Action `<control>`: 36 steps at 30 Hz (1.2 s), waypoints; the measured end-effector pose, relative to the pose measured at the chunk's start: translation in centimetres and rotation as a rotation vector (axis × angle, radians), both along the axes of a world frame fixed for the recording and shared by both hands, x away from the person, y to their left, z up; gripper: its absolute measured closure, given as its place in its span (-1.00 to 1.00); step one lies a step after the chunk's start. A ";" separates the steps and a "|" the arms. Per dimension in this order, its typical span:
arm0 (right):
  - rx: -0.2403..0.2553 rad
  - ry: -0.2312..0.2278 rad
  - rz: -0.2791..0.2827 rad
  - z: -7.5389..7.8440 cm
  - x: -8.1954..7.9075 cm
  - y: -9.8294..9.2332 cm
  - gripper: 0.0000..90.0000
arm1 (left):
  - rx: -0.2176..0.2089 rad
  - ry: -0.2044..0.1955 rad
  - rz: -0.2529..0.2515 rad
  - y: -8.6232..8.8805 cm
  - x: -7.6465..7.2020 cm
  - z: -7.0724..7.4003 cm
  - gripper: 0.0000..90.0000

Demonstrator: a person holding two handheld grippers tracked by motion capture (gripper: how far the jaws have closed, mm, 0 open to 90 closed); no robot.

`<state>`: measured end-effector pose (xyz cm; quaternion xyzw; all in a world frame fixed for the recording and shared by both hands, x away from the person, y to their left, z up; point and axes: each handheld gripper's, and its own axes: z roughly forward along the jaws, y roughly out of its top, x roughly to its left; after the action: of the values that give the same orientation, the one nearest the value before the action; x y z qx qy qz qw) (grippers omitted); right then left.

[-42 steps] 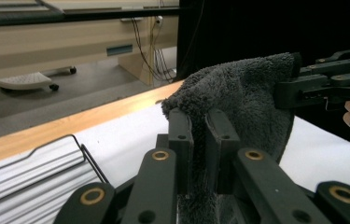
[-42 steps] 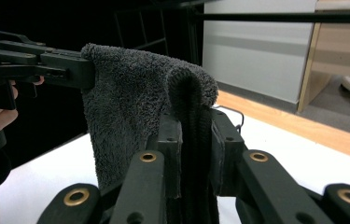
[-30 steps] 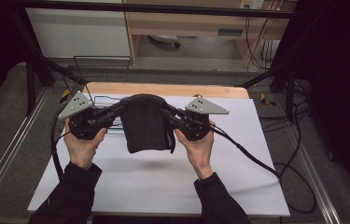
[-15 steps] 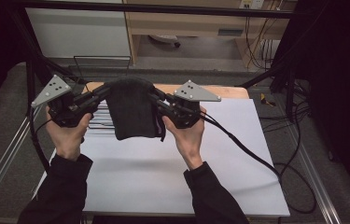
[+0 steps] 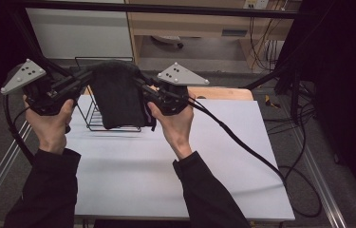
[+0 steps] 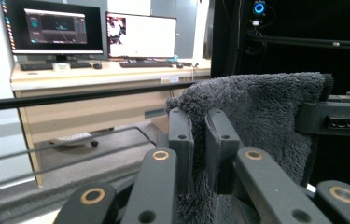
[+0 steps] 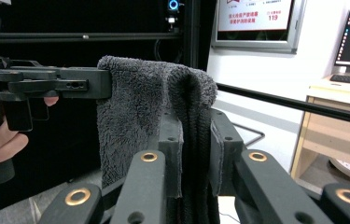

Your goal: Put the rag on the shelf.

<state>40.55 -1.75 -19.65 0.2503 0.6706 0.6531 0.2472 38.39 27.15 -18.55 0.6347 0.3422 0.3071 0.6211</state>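
Fluffy dark grey terry fills the space between my tools: the towel (image 5: pixel 116 97) hangs folded in mid-air, one top corner clamped in my left gripper (image 5: pixel 86 78), the other in my right gripper (image 5: pixel 140 85), both sets of flat black jaws pinched tight on the pile. Since a second ago I've lifted it well clear of the smooth white table (image 5: pixel 166 161). Behind it stands a thin black wire rack (image 5: pixel 90 121).

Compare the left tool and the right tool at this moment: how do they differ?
The left tool grips the dark towel's left top corner, the right tool its right. The left tool sits beyond the white table's edge; the right hangs over it. Both are shut on the towel above the wire rack.
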 end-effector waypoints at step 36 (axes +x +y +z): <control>0.009 -0.146 -0.007 8.2 4.9 6.4 0.74 | -0.100 -0.071 0.122 5.3 4.3 7.6 0.82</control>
<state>45.46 4.60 -11.44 0.2054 0.6468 0.6720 0.2966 42.67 32.42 -10.98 0.5697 0.3726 0.3493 0.6439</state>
